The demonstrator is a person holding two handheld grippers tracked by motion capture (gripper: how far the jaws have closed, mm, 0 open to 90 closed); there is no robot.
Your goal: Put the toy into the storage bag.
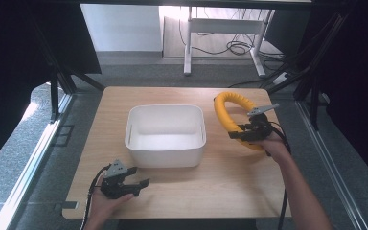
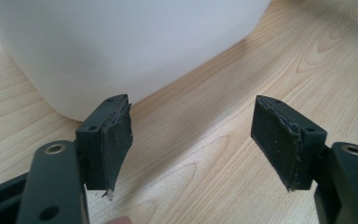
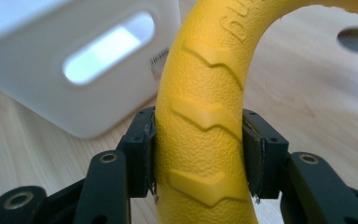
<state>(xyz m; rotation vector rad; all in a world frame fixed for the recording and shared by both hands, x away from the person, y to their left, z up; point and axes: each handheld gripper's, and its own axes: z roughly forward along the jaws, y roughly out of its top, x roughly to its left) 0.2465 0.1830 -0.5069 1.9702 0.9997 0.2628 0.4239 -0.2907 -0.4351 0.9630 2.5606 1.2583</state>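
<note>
Clamping the yellow ring [image 3: 205, 135], the right hand-held gripper [image 3: 198, 154] hides its lower arc; left hand-held gripper [image 2: 191, 140] gapes wide near the tub [image 2: 121, 42], cropped at upper frame.

Pebbled yellow rubber ring [image 3: 200, 140]; wood-grain table [image 1: 230, 177]

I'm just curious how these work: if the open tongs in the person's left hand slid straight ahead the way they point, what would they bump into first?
Probably the white plastic tub: in the left gripper view its rounded wall stands just beyond the left tongs, with bare wooden table between.
</note>
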